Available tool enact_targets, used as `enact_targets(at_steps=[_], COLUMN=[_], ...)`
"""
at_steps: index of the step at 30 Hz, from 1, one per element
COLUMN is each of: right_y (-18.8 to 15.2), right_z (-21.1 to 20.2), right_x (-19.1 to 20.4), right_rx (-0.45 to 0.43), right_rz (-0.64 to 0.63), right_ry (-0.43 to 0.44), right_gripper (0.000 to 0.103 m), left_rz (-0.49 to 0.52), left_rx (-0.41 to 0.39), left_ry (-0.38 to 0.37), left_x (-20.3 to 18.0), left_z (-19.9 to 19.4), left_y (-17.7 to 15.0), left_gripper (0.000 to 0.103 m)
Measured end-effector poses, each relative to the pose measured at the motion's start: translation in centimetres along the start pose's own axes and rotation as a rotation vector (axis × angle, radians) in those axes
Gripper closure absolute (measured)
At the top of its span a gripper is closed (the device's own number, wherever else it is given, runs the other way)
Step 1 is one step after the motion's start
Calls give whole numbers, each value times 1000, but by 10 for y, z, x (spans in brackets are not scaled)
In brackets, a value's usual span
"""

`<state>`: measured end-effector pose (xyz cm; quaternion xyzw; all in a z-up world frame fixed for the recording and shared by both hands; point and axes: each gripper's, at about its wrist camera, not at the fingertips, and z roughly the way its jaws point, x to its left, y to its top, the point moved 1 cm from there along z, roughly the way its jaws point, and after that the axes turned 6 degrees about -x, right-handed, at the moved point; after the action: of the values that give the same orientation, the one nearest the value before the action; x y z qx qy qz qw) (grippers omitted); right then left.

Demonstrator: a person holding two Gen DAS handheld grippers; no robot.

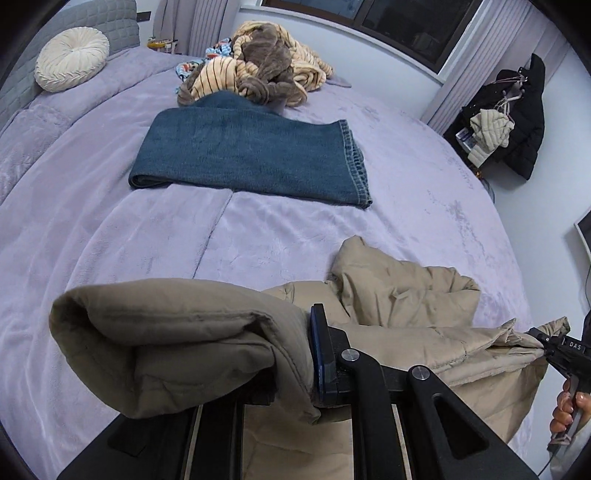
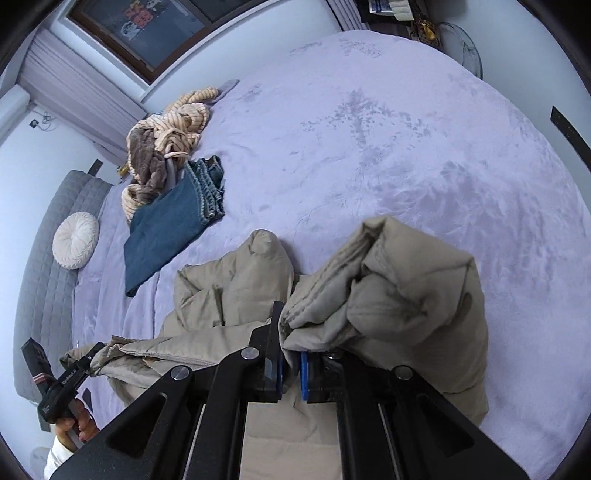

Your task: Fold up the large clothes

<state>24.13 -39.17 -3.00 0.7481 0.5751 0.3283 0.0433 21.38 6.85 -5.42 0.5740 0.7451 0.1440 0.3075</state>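
Both your claws, left claw [image 1: 295, 354] and right claw [image 2: 291, 369], are clamped on the puffy beige quilted jacket [image 1: 399, 291], strung sideways between them above the lilac bed [image 1: 110, 240]. Only your left view shows the black coat [image 1: 524, 122] hanging far right.

You've got the beige padded jacket [image 1: 399, 288] bunched, lifted at two edges, middle sagging on the lilac bed [image 1: 110, 229].

lilac bed [image 1: 110, 229], grey headboard [image 2: 48, 288], dark window [image 1: 406, 26] w/ curtains.
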Motion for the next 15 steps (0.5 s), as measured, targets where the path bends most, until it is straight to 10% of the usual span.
enact_targets(at_steps=[11, 15], right_y=[-2, -1], right_z=[61, 51], right_x=[-31, -30], right_rx=[55, 50], right_rz=[105, 116], right_ry=[-24, 5], right_gripper=[95, 82], left_rz=[-17, 21], left_rx=[112, 24], left_ry=[32, 52], left_x=[10, 6], left_z=[67, 43], left_y=[-3, -2], left_gripper=[83, 11])
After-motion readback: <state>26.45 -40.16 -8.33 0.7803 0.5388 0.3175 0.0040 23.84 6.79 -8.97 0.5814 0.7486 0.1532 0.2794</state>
